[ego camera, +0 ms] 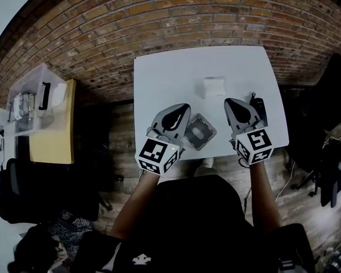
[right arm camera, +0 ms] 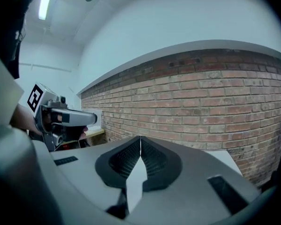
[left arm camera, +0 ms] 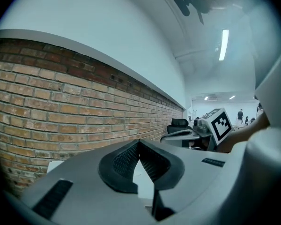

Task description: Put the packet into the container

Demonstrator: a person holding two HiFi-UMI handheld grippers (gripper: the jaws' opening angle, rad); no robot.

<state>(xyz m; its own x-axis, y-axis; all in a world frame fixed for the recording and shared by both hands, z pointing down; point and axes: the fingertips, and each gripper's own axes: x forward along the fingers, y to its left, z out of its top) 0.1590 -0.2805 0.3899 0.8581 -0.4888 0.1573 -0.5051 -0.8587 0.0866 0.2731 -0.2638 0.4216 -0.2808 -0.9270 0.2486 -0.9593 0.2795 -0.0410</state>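
I am looking down on a white table [ego camera: 159,78] that is standing with its far edge against a brick wall [ego camera: 176,16] and its near edge over a plank floor [ego camera: 120,147]. A small grey square container [ego camera: 200,132], dark inside, is sitting close to the near edge. Beyond the container, toward the wall and well apart from it, a white packet [ego camera: 213,87] is lying flat on the bare top. To the container's right, a small dark object [ego camera: 259,103] is resting on the table, partly hidden from my view.
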